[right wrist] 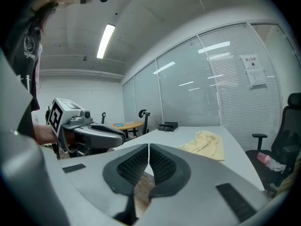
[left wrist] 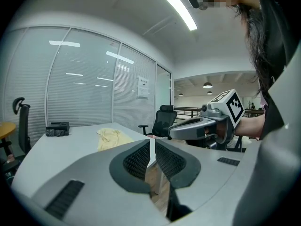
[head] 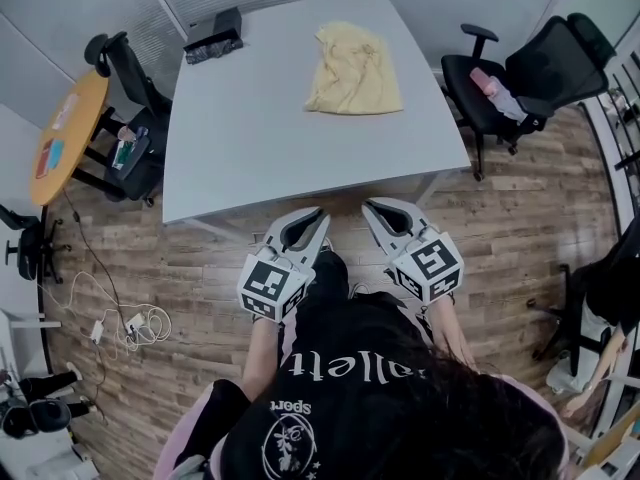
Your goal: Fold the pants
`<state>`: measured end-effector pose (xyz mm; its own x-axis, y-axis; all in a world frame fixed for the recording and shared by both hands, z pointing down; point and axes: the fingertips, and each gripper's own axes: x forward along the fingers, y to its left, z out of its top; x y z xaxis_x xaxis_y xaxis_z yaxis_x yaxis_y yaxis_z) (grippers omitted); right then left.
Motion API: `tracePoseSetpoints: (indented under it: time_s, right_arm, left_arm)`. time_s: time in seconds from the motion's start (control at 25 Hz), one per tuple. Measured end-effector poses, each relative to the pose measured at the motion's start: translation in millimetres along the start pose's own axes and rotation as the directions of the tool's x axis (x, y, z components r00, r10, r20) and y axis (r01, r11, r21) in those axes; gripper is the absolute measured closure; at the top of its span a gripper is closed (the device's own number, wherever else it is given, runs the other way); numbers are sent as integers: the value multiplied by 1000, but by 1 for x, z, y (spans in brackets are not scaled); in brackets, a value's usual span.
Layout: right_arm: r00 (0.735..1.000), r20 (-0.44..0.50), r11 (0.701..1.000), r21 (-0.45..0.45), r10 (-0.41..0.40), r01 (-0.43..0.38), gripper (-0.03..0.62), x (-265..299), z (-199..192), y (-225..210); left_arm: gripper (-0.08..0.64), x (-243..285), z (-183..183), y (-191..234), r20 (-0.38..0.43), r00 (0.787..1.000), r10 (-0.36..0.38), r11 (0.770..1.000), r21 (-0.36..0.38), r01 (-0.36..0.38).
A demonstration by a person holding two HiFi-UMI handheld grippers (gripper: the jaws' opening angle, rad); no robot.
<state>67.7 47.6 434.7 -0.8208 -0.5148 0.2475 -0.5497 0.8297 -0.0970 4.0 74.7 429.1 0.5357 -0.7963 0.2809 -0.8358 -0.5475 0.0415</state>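
Yellow pants (head: 354, 70) (crumpled), white table (head: 250, 138)

The black shirt (head: 345, 398) bears white letters, partly hidden: "lett" and "allet". Nearer on the shirt, upside down, "sport" stands by a round emblem (head: 288, 445). The notice (right wrist: 254, 71) on the far glass wall is too small to read.
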Motion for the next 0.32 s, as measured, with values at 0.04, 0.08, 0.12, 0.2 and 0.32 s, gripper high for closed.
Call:
tracePoseSetpoints:
  time_s: [0.04,0.08,0.12,0.2,0.32]
  right_arm:
    - [1000,-2,1000,-1,4,-4,565,1,0,1]
    - [1000,-5,1000,-2,6,-6,565,2,-1,1]
    - [1000,-8,1000,-1,8,-8,565,2,-2,0]
    - [1000,-14,1000,1,9,-9,565,2,-4,-1]
    - [1000,-19,1000,7,8,-8,565,2,-5,-5]
  left_arm:
    - [506,0,0,1,0,1000,1,1000,-1,-1]
    - [506,0,0,2,0,1000,3,1000,-2,-3]
    - [506,0,0,2,-1,1000,3,1000,-2,-3]
    - [506,2,0,1,-3,1000,2,1000,-3,-2]
    - [506,5,-1,1,-9,1000,-1,1000,-4,1]
